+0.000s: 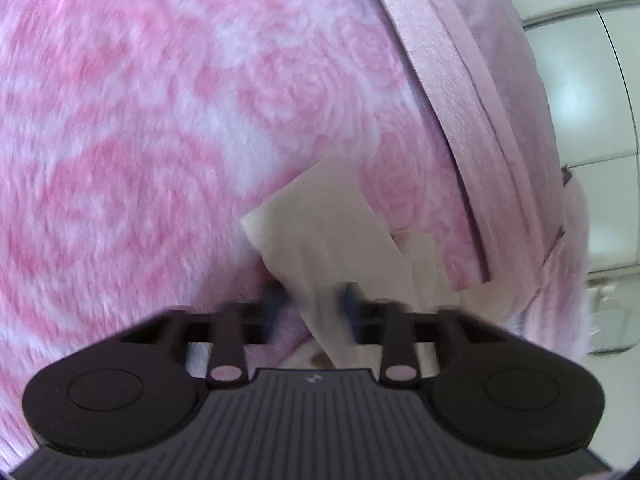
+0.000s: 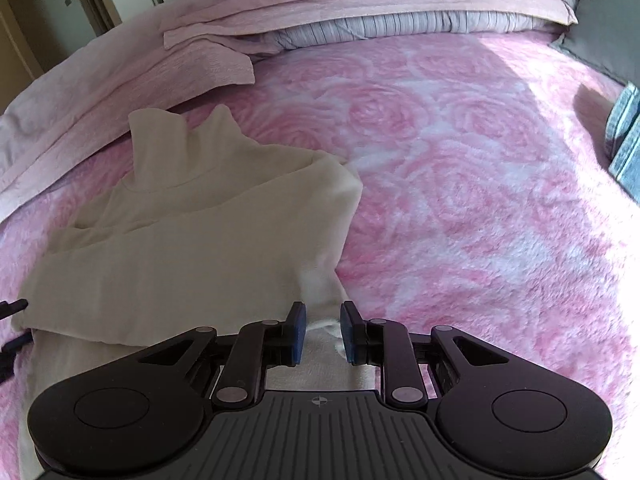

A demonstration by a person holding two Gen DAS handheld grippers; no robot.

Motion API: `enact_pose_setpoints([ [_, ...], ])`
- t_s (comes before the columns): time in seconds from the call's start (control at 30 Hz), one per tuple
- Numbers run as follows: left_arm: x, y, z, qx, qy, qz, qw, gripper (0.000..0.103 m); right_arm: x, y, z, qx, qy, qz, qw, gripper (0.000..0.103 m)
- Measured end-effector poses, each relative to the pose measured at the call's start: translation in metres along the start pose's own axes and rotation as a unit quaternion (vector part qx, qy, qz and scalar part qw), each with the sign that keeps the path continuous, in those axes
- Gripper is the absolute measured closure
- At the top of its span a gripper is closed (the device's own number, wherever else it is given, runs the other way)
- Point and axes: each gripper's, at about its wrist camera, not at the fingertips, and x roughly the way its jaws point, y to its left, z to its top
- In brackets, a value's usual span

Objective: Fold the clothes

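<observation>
A cream turtleneck top (image 2: 188, 232) lies on the pink rose-patterned blanket (image 2: 460, 168), collar toward the pillows, one sleeve folded across its body. My right gripper (image 2: 323, 332) is open, its blue-padded fingers either side of the top's right edge near the hem. In the left wrist view, my left gripper (image 1: 314, 306) has its jaws apart with a strip of the cream fabric (image 1: 320, 224) running between them; the view is blurred. The fabric lies over the blanket (image 1: 140, 128).
Pink pillows and a folded pink sheet (image 2: 208, 60) lie at the head of the bed. A denim item (image 2: 624, 136) sits at the right edge. A grey cushion (image 2: 608, 12) is at the far right. White cupboards (image 1: 580, 92) stand beyond the bed.
</observation>
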Motion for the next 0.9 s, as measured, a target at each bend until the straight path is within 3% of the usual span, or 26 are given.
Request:
enact_pose_setpoints([
  [0.03,-0.001,-0.014,0.003,0.071,-0.013,0.019,0.9972,0.101,-0.002,0.000,0.001,-0.005,-0.002,-0.003,1.000,0.080],
  [0.07,-0.004,-0.036,-0.004,0.172,-0.029,0.036,0.9839,0.101,-0.005,-0.001,0.000,-0.008,-0.005,-0.006,1.000,0.080],
  [0.1,-0.007,-0.057,-0.016,0.271,-0.044,0.046,0.9605,0.101,-0.006,-0.003,0.000,-0.010,-0.006,-0.008,1.000,0.080],
  [0.17,-0.009,-0.090,-0.058,0.482,-0.063,0.047,0.8727,0.101,-0.006,-0.007,0.001,-0.005,-0.005,-0.010,1.000,0.080],
  [0.2,-0.009,-0.101,-0.080,0.568,-0.065,0.042,0.8195,0.101,-0.006,-0.008,0.001,-0.003,-0.003,-0.011,1.000,0.080],
  [0.23,-0.008,-0.111,-0.101,0.648,-0.067,0.036,0.7578,0.101,-0.006,-0.010,0.001,0.000,-0.001,-0.010,1.000,0.080],
  [0.27,-0.005,-0.114,-0.120,0.699,-0.055,0.025,0.7124,0.101,-0.006,-0.011,0.000,0.003,0.001,-0.009,1.000,0.080],
  [0.33,0.005,-0.112,-0.144,0.750,-0.014,0.006,0.6615,0.096,-0.007,-0.013,-0.001,0.007,0.005,-0.008,1.000,0.080],
  [0.4,0.015,-0.109,-0.153,0.763,0.008,0.017,0.6460,0.094,-0.006,-0.012,-0.002,0.005,0.010,-0.004,1.000,0.080],
  [0.53,0.004,-0.112,-0.124,0.675,0.050,-0.018,0.7362,0.085,-0.009,-0.013,0.000,-0.006,0.006,-0.009,1.000,0.080],
  [0.6,-0.008,-0.115,-0.104,0.609,0.080,-0.078,0.7856,0.085,-0.012,-0.013,0.004,-0.009,-0.006,-0.003,1.000,0.080],
  [0.67,-0.016,-0.114,-0.087,0.544,0.104,-0.137,0.8212,0.085,-0.015,-0.011,0.008,-0.011,-0.021,0.008,1.000,0.080],
  [0.7,-0.015,-0.116,-0.081,0.521,0.102,-0.150,0.8341,0.085,-0.015,-0.009,0.011,-0.011,-0.030,0.022,0.999,0.080],
  [0.77,-0.003,-0.119,-0.077,0.491,0.097,-0.131,0.8555,0.086,-0.014,-0.004,0.017,-0.013,-0.045,0.050,0.998,0.080],
  [0.8,0.012,-0.119,-0.079,0.487,0.104,-0.098,0.8615,0.085,-0.008,-0.002,0.019,-0.017,-0.040,0.060,0.997,0.080],
  [0.9,0.040,-0.116,-0.074,0.470,0.121,-0.049,0.8733,0.091,0.026,0.004,0.022,-0.032,0.020,0.057,0.998,0.080],
])
